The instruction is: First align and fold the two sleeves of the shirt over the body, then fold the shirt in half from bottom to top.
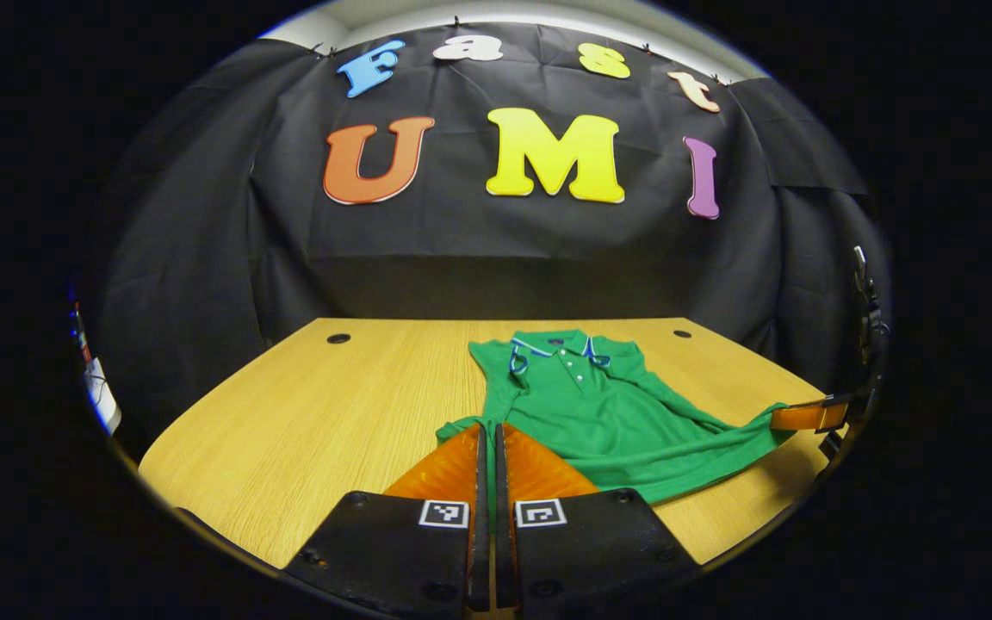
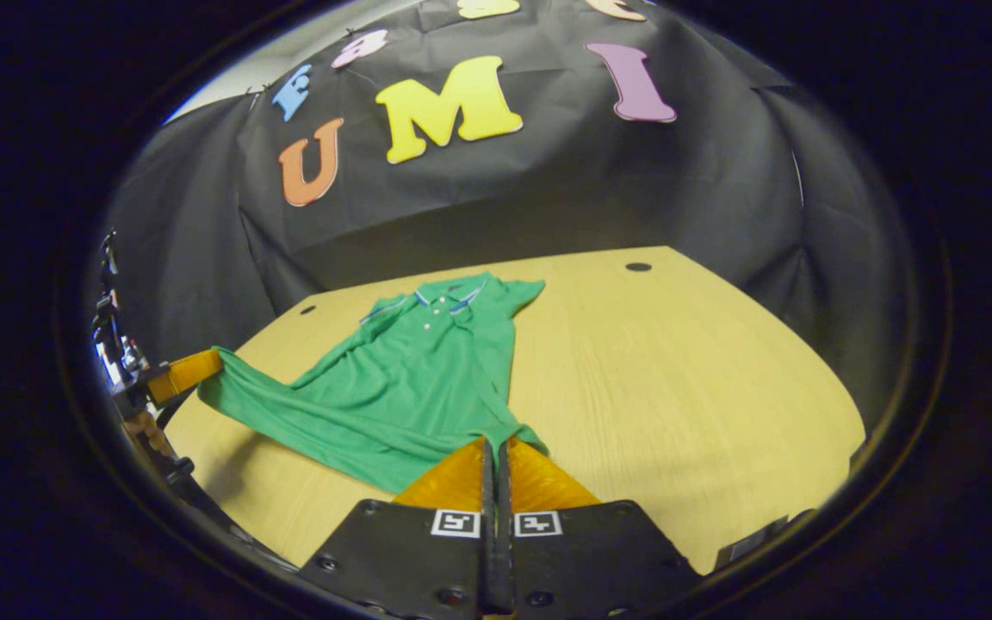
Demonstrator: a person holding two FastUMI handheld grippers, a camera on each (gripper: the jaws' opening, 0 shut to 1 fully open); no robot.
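Shirt [image 1: 608, 413] collar-far on desk [image 1: 332, 413] | left gripper [image 1: 489, 448] clamped on one hem corner | right gripper [image 2: 496, 461] clamped on the other, hem lifted between them

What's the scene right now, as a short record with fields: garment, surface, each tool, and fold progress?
garment: green polo shirt, collar at the far end, hem nearest the cameras
surface: wooden table
left tool: shut on the shirt's bottom hem corner
right tool: shut on the opposite bottom hem corner
sleeves: appear folded in over the body
fold progress: bottom edge pinched at both corners and raised off the table, not yet carried to the collar
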